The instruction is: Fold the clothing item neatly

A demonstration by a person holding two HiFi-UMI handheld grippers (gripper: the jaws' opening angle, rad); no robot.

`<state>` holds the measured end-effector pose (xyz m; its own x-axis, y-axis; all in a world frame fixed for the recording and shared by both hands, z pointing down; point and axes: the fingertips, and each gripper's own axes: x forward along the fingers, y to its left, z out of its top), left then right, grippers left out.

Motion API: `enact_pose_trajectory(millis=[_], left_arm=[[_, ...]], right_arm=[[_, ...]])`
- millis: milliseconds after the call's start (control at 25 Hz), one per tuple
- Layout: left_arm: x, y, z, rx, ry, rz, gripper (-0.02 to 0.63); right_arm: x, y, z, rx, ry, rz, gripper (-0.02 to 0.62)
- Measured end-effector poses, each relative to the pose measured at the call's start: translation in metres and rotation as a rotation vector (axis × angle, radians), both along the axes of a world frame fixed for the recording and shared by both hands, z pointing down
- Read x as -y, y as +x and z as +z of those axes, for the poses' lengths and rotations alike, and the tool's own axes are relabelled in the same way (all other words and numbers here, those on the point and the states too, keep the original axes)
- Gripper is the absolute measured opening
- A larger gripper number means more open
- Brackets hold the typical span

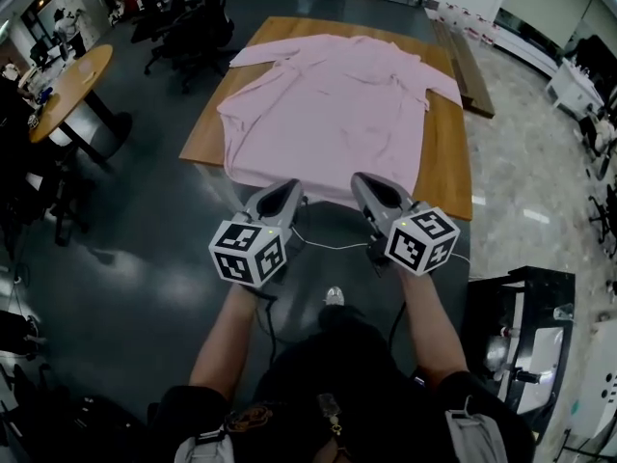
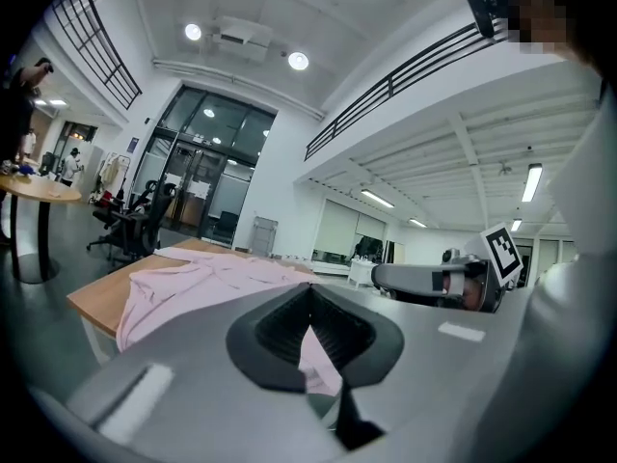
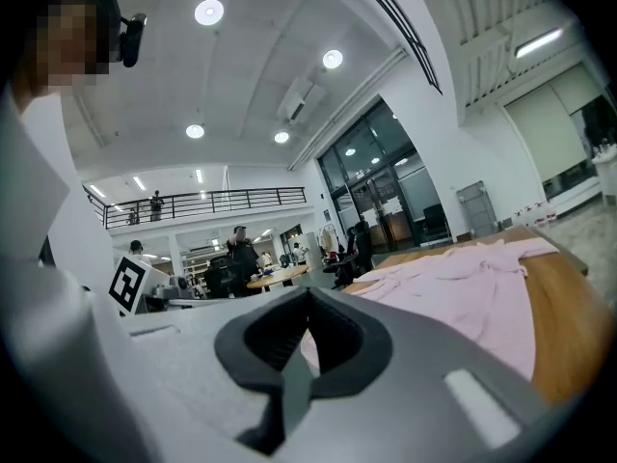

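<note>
Shirt: the pink shirt (image 1: pixel 328 104) lies spread flat on the table (image 1: pixel 448 177), sleeves out to both sides at the far end. Its near hem hangs over the edge closest to you.
Left gripper: your left gripper (image 1: pixel 285 191) has its jaws clenched together, with the tip at the near hem, left of centre. The left gripper view shows pink cloth just past the pads. You can't tell whether any of it is pinched.
Right gripper: your right gripper (image 1: pixel 365 185) is clenched the same way, with its tip at the hem right of centre. Whether it pinches cloth is just as unclear.
Spacing: the two sit side by side, apart, both aimed across the table.
Around: a round table (image 1: pixel 72 85) and chairs (image 1: pixel 188 32) stand off to your left.
</note>
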<state>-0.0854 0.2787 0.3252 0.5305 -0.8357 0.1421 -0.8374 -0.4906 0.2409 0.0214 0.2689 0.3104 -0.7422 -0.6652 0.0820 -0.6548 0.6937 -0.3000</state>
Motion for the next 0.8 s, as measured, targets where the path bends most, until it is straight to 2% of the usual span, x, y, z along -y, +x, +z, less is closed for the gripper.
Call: enact_pose_trajectory(millis=[280, 400, 600, 800], left_arm=[[0.069, 0.004, 0.005, 0.041, -0.046, -0.089, 0.008], [0.093, -0.007, 0.013, 0.071, -0.068, -0.126, 0.008], [0.134, -0.043, 0.028, 0.098, -0.097, -0.184, 0.008], [0.18, -0.097, 0.053, 0.114, -0.13, -0.232, 0.008]], right_arm=[[0.076, 0.009, 0.015, 0.009, -0.049, -0.054, 0.003], [0.104, 0.004, 0.025, 0.014, -0.071, -0.071, 0.003], [0.144, -0.023, 0.04, 0.001, -0.098, -0.104, 0.003], [0.186, -0.064, 0.054, -0.042, -0.102, -0.121, 0.003]])
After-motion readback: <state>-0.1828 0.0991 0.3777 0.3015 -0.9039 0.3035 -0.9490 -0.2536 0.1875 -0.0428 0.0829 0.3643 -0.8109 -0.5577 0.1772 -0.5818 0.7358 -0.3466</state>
